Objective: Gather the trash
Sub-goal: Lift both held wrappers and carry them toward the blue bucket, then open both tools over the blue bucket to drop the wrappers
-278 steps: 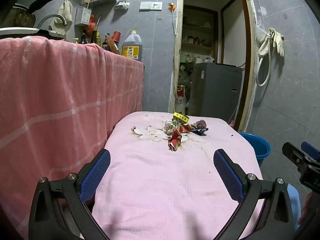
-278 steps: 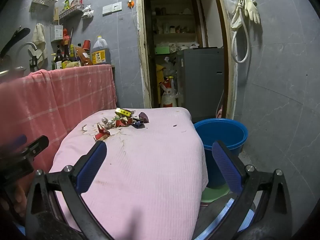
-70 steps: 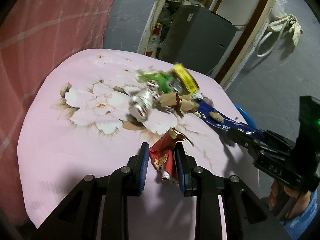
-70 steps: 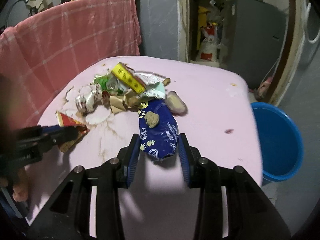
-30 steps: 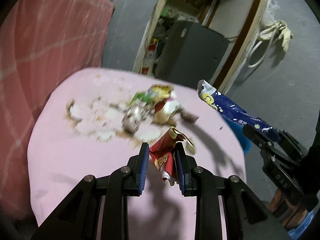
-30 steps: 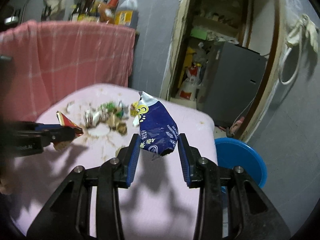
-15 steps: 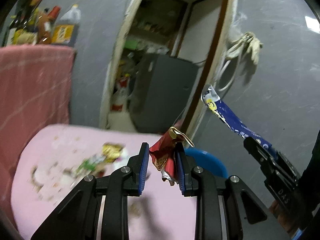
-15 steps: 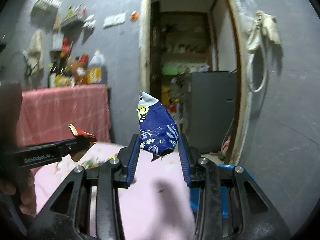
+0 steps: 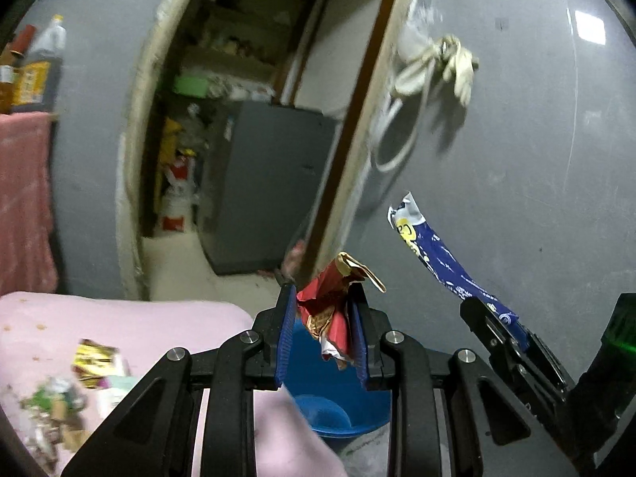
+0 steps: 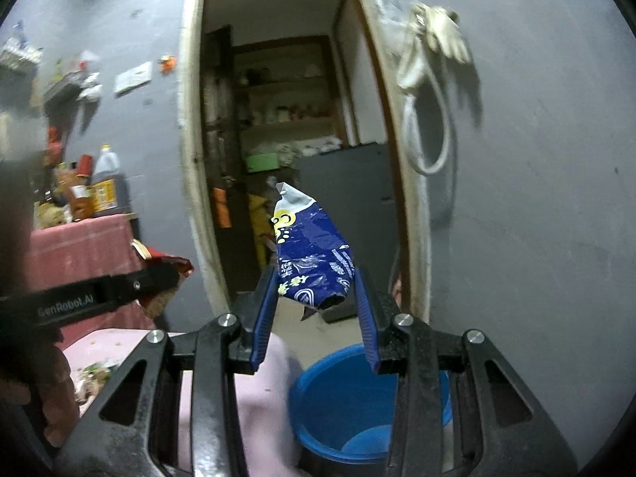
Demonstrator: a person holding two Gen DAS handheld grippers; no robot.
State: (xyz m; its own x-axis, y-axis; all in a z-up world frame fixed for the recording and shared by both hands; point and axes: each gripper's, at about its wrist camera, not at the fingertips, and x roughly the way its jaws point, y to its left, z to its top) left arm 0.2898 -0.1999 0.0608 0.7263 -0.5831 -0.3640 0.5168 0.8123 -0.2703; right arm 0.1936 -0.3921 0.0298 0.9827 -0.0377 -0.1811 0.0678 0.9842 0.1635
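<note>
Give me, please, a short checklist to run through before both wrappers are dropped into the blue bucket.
1. Left gripper shut on the red wrapper: ok.
2. Right gripper shut on the blue wrapper: ok.
3. Blue bucket in view, past the edge of the pink table cover: ok.
4. Bucket mouth unobstructed: ok, its inside looks bare where it shows.
5. Each wrapper directly over the bucket mouth: cannot tell; both grippers point above it, toward the wall and doorway.
6. Table finished: not ok, a pile of trash remains on the cover.
</note>
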